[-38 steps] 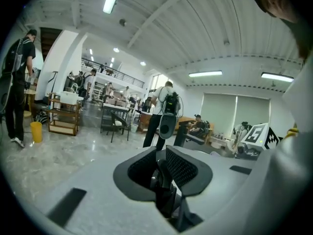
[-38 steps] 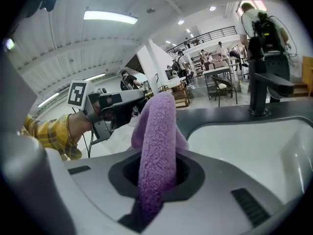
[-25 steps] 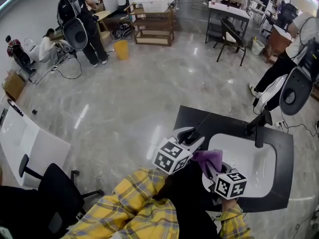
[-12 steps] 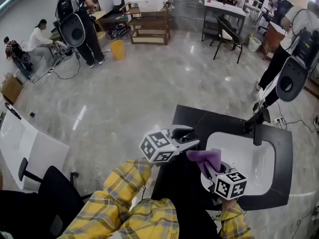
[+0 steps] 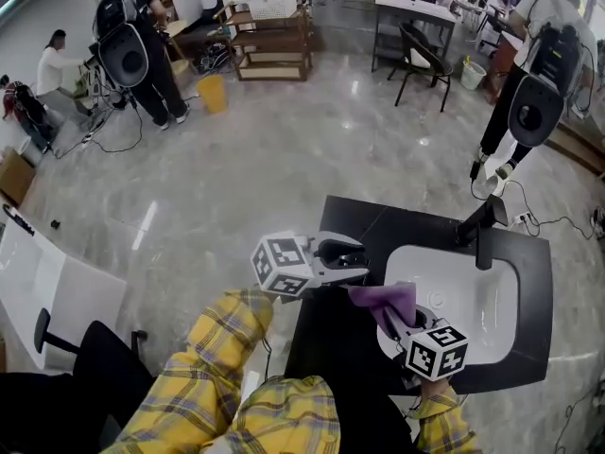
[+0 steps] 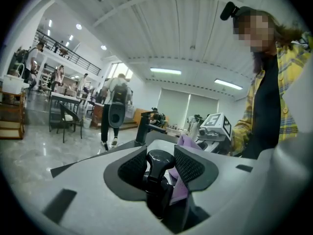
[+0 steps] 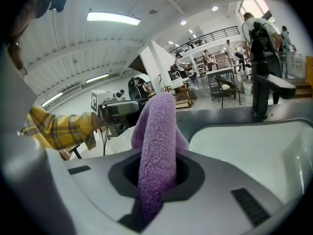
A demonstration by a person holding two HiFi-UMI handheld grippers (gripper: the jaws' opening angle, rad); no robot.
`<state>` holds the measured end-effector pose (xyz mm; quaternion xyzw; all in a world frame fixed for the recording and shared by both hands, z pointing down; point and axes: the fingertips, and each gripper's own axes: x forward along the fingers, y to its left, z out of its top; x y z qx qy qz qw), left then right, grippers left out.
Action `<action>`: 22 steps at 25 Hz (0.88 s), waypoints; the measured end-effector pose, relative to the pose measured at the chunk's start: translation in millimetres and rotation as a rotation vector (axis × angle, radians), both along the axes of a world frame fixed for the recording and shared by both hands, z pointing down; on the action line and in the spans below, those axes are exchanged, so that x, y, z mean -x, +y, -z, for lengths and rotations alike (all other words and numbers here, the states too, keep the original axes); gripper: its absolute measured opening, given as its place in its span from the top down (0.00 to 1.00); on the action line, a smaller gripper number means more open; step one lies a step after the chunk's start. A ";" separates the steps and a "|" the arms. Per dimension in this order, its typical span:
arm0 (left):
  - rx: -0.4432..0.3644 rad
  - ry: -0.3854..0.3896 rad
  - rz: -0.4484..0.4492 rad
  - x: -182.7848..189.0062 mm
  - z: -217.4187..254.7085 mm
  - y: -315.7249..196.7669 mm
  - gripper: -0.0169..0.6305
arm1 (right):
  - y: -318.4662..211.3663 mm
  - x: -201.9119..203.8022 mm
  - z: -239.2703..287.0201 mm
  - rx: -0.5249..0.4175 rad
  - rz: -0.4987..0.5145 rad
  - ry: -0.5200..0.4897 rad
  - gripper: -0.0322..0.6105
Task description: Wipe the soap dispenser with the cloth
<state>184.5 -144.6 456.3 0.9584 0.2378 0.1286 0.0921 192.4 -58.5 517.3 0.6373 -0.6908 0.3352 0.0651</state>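
The left gripper [image 6: 160, 156] is clenched on the black soap dispenser [image 6: 157, 173]: its two ribbed pads press on either side of the rounded pump head, and the dispenser's dark body runs down between the jaws. The right gripper [image 7: 157, 173] is clamped on the purple cloth [image 7: 159, 126], which stands up out of its jaws as a thick folded roll. In the left gripper view a fold of the cloth lies right beside the dispenser, seemingly against its lower side next to the right-hand pad. From the head view the two grippers meet tip to tip, the left one coming in from the left and the right one from below, with the cloth between them above the near left corner of the black counter [image 5: 364, 223]. Yellow plaid sleeves [image 5: 222, 348] lead back from both grippers. Just to the right, the white sink [image 5: 473, 296] is set into the counter, and a black faucet [image 5: 484, 230] stands at its far rim. Beyond lies a glossy grey floor [image 5: 284, 149], where other people stand well apart.
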 end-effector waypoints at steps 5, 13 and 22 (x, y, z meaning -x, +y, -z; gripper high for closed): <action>0.041 0.028 -0.064 1.2 2.5 0.5 0.72 | 2.1 1.8 1.0 0.004 0.000 -0.002 0.89; 0.142 0.037 -0.178 0.9 0.8 2.6 0.72 | 8.0 0.2 -1.8 0.016 0.004 0.004 0.89; 0.089 0.078 -0.111 1.0 7.9 -1.1 0.68 | 3.6 -4.8 3.0 0.005 0.055 0.031 0.89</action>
